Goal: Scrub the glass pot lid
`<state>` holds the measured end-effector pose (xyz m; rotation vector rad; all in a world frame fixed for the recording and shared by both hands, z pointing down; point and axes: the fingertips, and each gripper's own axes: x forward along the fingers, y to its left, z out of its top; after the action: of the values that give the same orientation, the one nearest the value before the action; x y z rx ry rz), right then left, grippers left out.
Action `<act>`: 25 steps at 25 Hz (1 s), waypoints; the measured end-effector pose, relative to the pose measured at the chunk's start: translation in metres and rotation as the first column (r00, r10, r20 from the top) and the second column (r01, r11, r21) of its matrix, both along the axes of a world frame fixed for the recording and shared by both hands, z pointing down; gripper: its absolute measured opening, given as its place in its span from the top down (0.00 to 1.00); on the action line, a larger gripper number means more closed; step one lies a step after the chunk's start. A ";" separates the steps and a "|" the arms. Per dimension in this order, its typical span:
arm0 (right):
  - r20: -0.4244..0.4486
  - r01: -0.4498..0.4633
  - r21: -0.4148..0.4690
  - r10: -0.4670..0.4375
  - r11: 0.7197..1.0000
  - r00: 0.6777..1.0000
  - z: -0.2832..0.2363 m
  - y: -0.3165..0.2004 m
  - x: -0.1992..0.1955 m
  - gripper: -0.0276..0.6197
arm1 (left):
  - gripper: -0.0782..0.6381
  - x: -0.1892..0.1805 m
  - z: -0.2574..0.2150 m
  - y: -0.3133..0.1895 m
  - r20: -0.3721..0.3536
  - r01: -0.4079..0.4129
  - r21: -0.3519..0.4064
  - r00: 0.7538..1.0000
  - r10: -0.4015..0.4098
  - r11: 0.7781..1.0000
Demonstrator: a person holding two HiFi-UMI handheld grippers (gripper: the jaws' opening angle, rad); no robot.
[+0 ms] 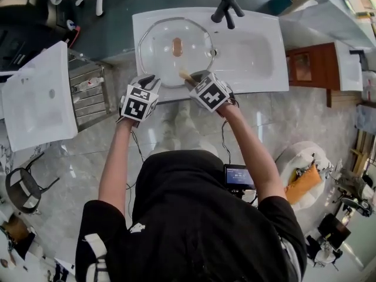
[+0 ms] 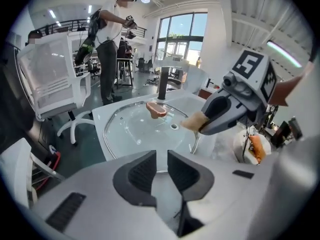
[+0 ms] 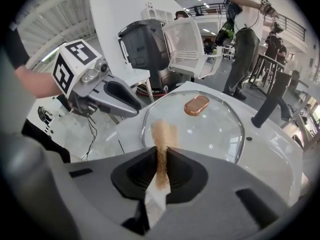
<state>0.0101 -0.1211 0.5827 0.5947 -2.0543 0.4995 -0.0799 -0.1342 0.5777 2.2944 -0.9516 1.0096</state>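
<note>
The glass pot lid (image 1: 161,57) lies flat over the left part of a white sink (image 1: 258,69), its copper-brown knob (image 1: 177,46) on top. My right gripper (image 1: 191,78) is shut on a tan scrub sponge (image 1: 185,75), which sticks out just above the lid's near rim. In the right gripper view the sponge (image 3: 162,139) stands upright between the pads, with the lid (image 3: 210,126) beyond. My left gripper (image 1: 148,81) hovers at the lid's near left edge. Its jaws (image 2: 162,166) stand a narrow gap apart with nothing between them, the lid (image 2: 135,129) ahead.
A black faucet (image 1: 227,7) rises at the sink's far edge. A second white basin (image 1: 41,93) and a wire rack (image 1: 88,96) stand to the left. A wooden cabinet (image 1: 305,66) is at the right. A white chair (image 2: 50,79) and a standing person (image 2: 107,44) are farther off.
</note>
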 end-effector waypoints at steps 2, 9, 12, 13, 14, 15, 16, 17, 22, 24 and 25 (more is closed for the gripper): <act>0.016 -0.027 0.041 0.027 0.999 1.000 -0.013 0.003 -0.006 0.92 | 0.83 -0.002 -0.015 0.005 -0.023 0.009 0.043 1.000 -0.008 0.999; 0.103 -0.143 0.175 0.126 0.974 0.987 -0.070 0.013 -0.019 0.92 | 0.86 -0.010 -0.080 0.020 -0.127 0.055 0.186 0.991 -0.032 0.981; 0.134 -0.187 0.228 0.159 0.956 0.978 -0.096 0.021 -0.020 0.92 | 0.86 -0.014 -0.110 0.029 -0.176 0.079 0.234 0.984 -0.037 0.969; 0.137 -0.196 0.251 0.165 0.948 0.977 -0.104 0.024 -0.019 0.92 | 0.86 -0.014 -0.119 0.033 -0.190 0.083 0.248 0.981 -0.035 0.965; 0.141 -0.200 0.279 0.166 0.939 0.976 -0.113 0.027 -0.020 0.92 | 0.86 -0.014 -0.129 0.036 -0.206 0.084 0.262 0.978 -0.030 0.961; 0.148 -0.203 0.309 0.164 0.929 0.975 -0.123 0.030 -0.021 0.92 | 0.86 -0.013 -0.138 0.040 -0.224 0.084 0.274 0.974 -0.021 0.958; 0.155 -0.207 0.335 0.163 0.919 0.974 -0.133 0.033 -0.023 0.92 | 0.86 -0.013 -0.148 0.044 -0.249 0.084 0.280 0.969 -0.012 0.956; 0.164 -0.213 0.356 0.163 0.910 0.973 -0.143 0.037 -0.025 0.92 | 0.86 -0.012 -0.158 0.048 -0.280 0.089 0.282 0.960 -0.006 0.955; 0.239 -0.267 0.449 0.173 0.853 0.956 -0.200 0.049 -0.031 0.92 | 0.86 -0.012 -0.214 0.060 -0.370 0.131 0.358 0.929 0.011 0.925; 0.272 -0.291 0.469 0.177 0.834 0.946 -0.222 0.054 -0.032 0.92 | 0.86 -0.014 -0.236 0.066 -0.374 0.152 0.411 0.927 0.014 0.899; 0.289 -0.300 0.478 0.175 0.826 0.941 -0.232 0.057 -0.034 0.92 | 0.86 -0.015 -0.246 0.069 -0.380 0.163 0.434 0.925 0.015 0.886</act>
<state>-0.0241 -0.0640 0.3508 1.1771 -2.3667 0.1494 -0.0950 -0.0649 0.3317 2.6693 -1.1955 0.2976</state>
